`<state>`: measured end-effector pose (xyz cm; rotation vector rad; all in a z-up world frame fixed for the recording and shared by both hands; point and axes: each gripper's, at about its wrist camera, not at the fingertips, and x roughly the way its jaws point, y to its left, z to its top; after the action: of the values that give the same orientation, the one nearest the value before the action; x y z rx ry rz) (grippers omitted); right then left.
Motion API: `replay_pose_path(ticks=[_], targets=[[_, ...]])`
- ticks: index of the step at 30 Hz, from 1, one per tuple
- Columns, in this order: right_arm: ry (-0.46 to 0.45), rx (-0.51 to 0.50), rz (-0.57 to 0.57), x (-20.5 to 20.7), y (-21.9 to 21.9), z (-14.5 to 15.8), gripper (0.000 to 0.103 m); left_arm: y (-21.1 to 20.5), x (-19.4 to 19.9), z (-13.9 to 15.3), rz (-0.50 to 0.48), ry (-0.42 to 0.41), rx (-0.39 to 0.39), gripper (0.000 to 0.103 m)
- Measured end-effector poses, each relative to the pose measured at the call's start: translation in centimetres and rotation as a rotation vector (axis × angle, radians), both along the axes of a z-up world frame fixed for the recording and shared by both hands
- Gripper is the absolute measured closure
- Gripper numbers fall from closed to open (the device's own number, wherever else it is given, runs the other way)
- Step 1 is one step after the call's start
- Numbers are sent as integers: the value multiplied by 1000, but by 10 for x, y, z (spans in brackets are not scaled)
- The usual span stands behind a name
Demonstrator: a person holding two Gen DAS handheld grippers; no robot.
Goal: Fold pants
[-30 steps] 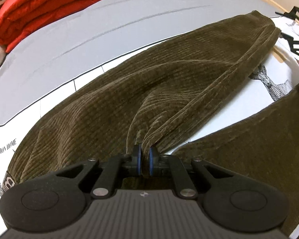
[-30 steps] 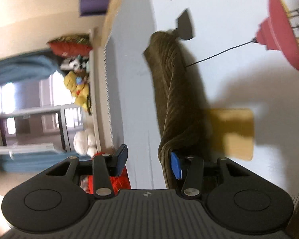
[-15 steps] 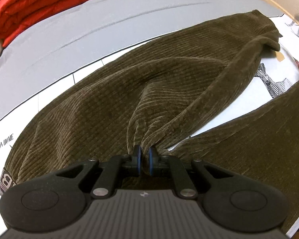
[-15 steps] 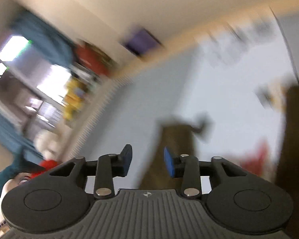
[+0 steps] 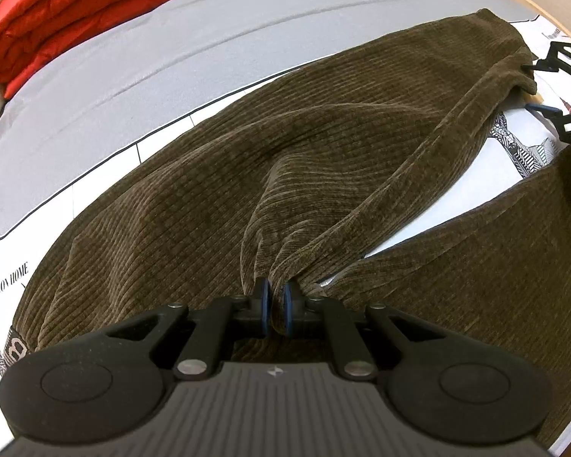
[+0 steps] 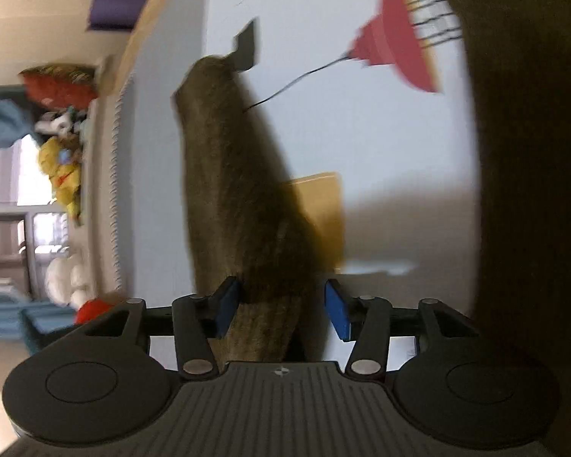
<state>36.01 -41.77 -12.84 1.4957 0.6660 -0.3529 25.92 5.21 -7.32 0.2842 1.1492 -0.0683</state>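
Left wrist view: left gripper [image 5: 276,306] pinched tight on a gathered fold of the olive corduroy pants [image 5: 285,160], cloth bunched between the blue pads [image 5: 262,304]; pants spread over a white printed sheet [image 5: 456,205] on the bed, one leg running up and to the right, the other off to the lower right; grey bedspread [image 5: 171,57] beyond, red folded blanket [image 5: 76,11] at upper left; right gripper [image 5: 535,85] seen at the far right edge, at the leg's hem, jaws parted around it.

Right wrist view, blurred: right gripper [image 6: 281,310] with jaws opening, standing about half apart; hem end of the pants [image 6: 240,190] between the blue pads [image 6: 337,314], touching the left pad, clear of the right; red lamp print [image 6: 396,57] on the sheet beyond; room clutter at left, too blurred to tell.
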Motion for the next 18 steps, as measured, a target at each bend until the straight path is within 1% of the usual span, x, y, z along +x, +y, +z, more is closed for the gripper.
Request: replay_pose_path(ticks=[1, 2, 4, 6, 8, 10, 13, 15, 17, 18], targets=[[0, 8, -22, -2, 3, 2, 50, 0, 0, 0, -2, 0, -1, 94], [-8, 4, -18, -2, 5, 3, 49, 0, 0, 0, -5, 0, -1, 94], [-78, 4, 6, 10, 7, 2, 49, 1, 1, -1, -9, 5, -1, 94], [-136, 48, 12, 17, 1, -6, 49, 2, 1, 0, -4, 5, -8, 94], [-168, 80, -14, 22, -11, -13, 49, 3, 1, 0, -1, 5, -12, 94], [-187, 101, -63, 25, -25, -16, 49, 2, 0, -1, -13, 7, -10, 94], [-229, 142, -130, 31, -42, -11, 49, 1, 0, -2, -28, 12, -6, 94], [-269, 117, -143, 33, -51, 1, 51, 1, 0, -2, -28, 16, -12, 94], [-318, 40, -131, 37, -57, 26, 52, 2, 0, -2, -30, 18, -15, 94], [-361, -4, -108, 40, -60, 39, 52, 1, 0, -2, -31, 18, -11, 94]])
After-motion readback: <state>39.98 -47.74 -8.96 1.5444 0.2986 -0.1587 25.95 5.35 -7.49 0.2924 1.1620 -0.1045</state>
